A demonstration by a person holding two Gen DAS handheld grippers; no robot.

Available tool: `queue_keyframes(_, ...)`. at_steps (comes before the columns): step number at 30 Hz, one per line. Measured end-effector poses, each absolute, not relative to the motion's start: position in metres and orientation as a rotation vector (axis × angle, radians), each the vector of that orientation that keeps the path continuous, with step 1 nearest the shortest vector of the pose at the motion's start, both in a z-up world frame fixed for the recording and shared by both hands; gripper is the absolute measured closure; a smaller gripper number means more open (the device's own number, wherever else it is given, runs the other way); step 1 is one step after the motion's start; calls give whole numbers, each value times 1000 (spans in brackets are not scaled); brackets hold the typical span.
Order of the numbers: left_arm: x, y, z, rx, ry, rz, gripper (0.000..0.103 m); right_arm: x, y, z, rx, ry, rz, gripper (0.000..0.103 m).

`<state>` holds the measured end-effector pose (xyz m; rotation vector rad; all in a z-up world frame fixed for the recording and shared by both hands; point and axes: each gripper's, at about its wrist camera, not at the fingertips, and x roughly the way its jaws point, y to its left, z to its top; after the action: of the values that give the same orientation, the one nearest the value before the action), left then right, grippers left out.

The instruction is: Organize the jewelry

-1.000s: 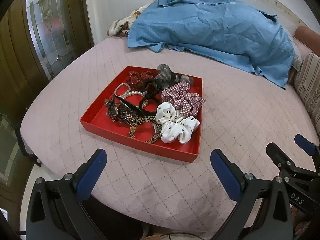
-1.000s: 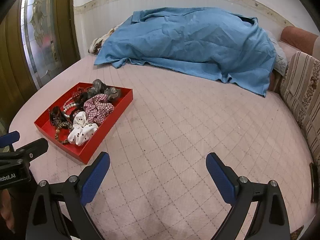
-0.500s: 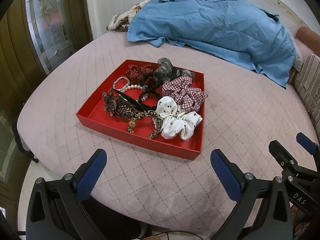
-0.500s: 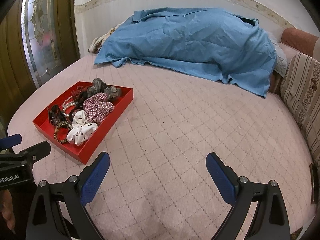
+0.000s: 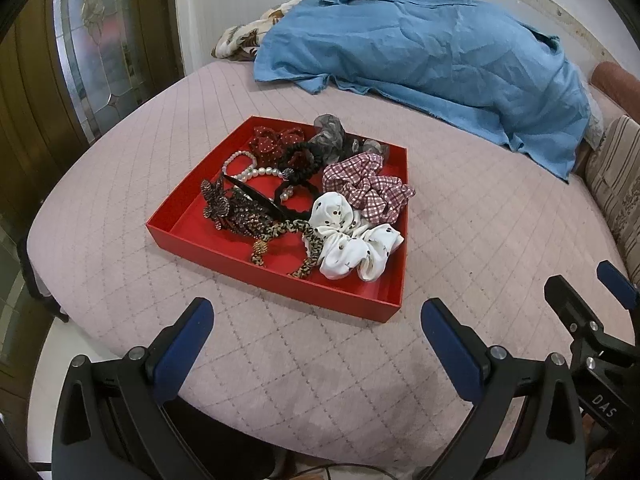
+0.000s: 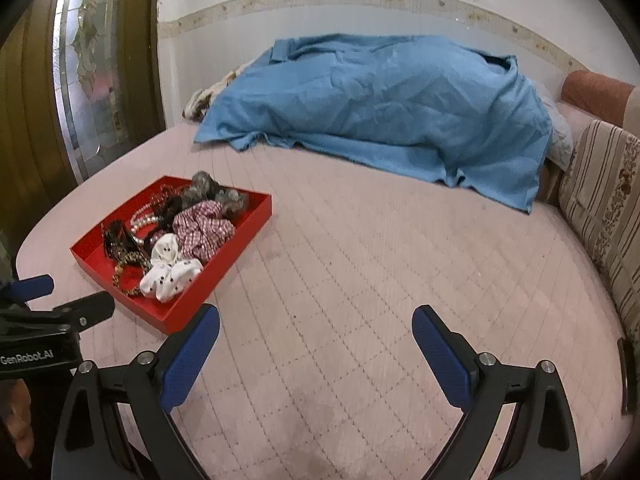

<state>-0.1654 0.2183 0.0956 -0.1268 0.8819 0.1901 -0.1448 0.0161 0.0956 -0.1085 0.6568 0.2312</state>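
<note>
1. On the pink quilted bed [image 5: 480, 240], a red tray [image 5: 280, 284] holds the jewelry and hair pieces in one tangled heap.
2. Left claw [image 5: 316, 344] and right claw [image 6: 316, 344] both hover with fingers wide apart, gripping nothing.
3. White dotted scrunchie [image 5: 352, 240] and plaid scrunchie [image 5: 368, 190] look soft and light; pinch a fabric fold.
4. Pearl bracelet [image 5: 248, 170] looks slippery and likely fragile; the beaded clip [image 5: 236, 208] looks stiff and may snag its neighbours.
</note>
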Motion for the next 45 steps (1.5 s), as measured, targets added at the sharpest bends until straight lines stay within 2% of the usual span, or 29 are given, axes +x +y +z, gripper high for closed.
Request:
queue_keyframes(13,-172,215,105,-135,809,190,0,-147,17,99,-113,625,224,4)
queue_keyframes(45,-170,218,97,-132,848,196,0,-146,21,93,-131,648,235,3)
